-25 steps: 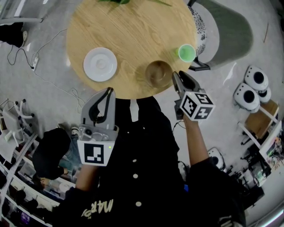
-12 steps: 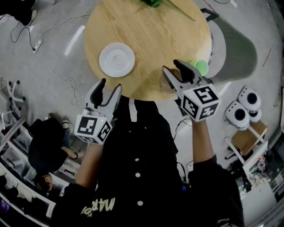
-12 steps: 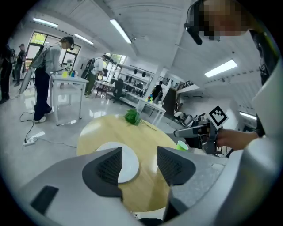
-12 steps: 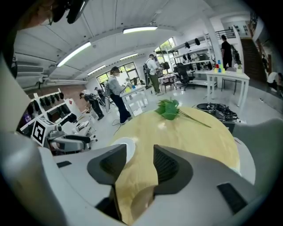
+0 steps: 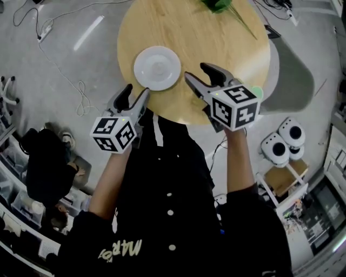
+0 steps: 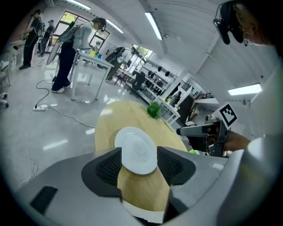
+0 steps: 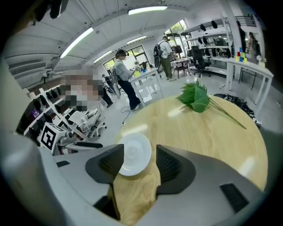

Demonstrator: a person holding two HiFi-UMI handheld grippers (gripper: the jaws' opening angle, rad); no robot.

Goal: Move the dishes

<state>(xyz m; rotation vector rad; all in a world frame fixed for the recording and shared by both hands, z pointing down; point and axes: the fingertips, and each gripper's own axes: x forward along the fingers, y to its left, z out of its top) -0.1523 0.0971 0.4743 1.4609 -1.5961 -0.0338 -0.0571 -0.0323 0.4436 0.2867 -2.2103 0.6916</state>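
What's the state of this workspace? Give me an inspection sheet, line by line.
Surface: round wooden table, mostly bare.
Job's things: white plate lies flat near the table's near edge; green cup, only a sliver showing behind the right tool.
Clutter: green plant sprig at the far edge.
Tools: left tool open, empty, at the table's edge; right tool open, empty, over the table beside the plate.
Cables: white cable loose on the floor, left.
Surroundings: grey chair on the right; people at a desk.
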